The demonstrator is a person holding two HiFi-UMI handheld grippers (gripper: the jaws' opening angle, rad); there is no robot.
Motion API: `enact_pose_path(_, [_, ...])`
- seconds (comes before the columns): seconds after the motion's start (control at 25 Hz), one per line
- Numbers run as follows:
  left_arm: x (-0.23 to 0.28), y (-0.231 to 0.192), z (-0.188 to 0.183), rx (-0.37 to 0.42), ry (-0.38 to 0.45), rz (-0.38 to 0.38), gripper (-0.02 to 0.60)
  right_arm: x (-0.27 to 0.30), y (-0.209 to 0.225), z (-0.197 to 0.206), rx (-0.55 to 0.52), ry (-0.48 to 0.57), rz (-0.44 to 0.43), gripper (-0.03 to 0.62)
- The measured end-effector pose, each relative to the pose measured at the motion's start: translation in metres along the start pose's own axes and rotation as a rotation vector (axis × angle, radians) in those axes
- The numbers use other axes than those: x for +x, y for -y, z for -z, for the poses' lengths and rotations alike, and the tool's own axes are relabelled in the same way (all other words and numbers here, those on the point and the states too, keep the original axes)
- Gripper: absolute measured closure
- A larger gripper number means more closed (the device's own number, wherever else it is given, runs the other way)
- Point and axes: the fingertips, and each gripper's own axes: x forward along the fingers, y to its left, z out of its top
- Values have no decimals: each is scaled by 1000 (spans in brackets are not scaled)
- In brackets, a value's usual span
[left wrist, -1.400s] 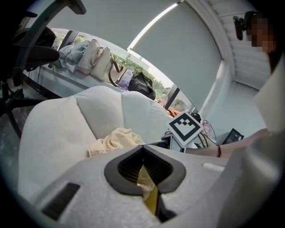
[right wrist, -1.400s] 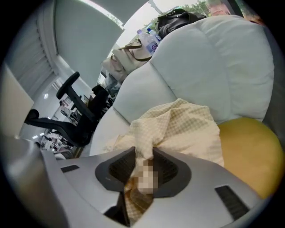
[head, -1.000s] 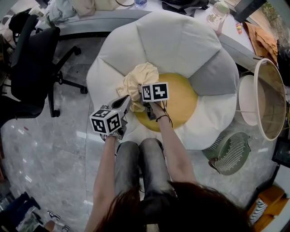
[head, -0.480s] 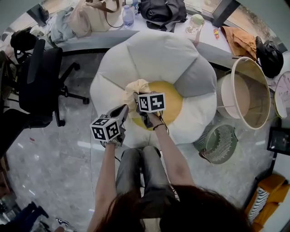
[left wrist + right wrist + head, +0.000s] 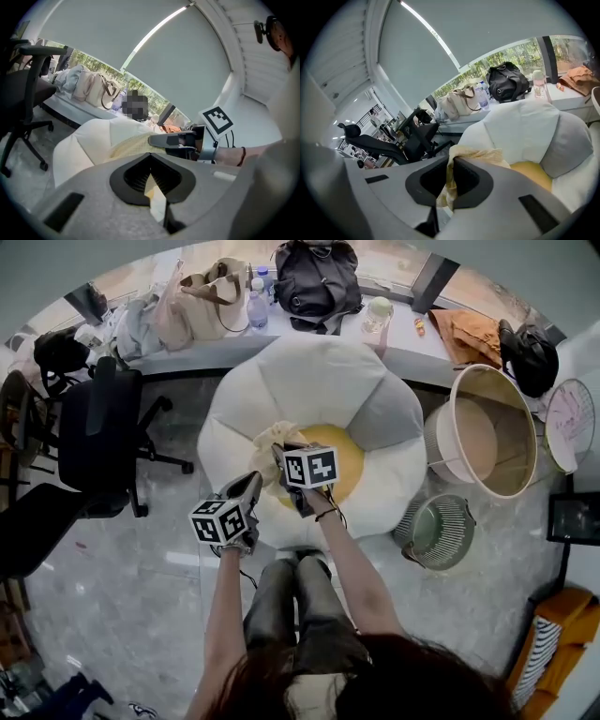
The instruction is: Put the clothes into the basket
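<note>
Left gripper (image 5: 251, 482) and right gripper (image 5: 280, 452) both clamped on the crumpled pale-yellow cloth (image 5: 266, 440), we have raised it from the white flower-shaped cushion (image 5: 309, 371), so the round white basket (image 5: 443, 442) comes next.

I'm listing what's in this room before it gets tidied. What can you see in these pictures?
cushion: one, flower-shaped, white with one grey petal and a yellow middle, centre of the floor
cloth: one, pale yellow, over the cushion
basket: one, cream, on its side right of the cushion
bin: one, green, ribbed, on the floor near the basket
chair: one, black, left of the cushion
bags: three, one beige, two black, on the ledge behind
bottle: one, clear, between the bags
orange fabric: one, on the ledge at right
left gripper: grey, shut on the cloth
right gripper: grey, shut on the cloth
</note>
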Motion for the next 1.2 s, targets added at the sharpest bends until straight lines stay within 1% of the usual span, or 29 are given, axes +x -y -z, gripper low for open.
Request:
enact_pose_path(0.16, [-21,26,-20,-3,15,8,571,-36,-24,-31,1,55,-18,574])
enact_pose_path(0.28, [-35,43,-35,-4,35,9,571,-62,-42,-54,-19,102,-31,574])
enact_pose_path(0.4, [-46,60,-50,9,60,15,571,-86,-55,-76,-38,148,-40,574])
enact_pose_path(0.56, [-58,79,-69,33,90,33,571,-114,-67,-96,-32,207,-46,574])
enact_pose_path(0.8, [-80,100,-90,50,114,44,571,-149,-86,-112,-19,270,-46,574])
enact_pose_path(0.96, [-83,118,-99,80,117,83,571,-172,-88,-118,3,316,-32,574])
enact_pose_path(1.2, [-82,145,-116,130,120,148,571,-207,-84,-122,66,393,5,574])
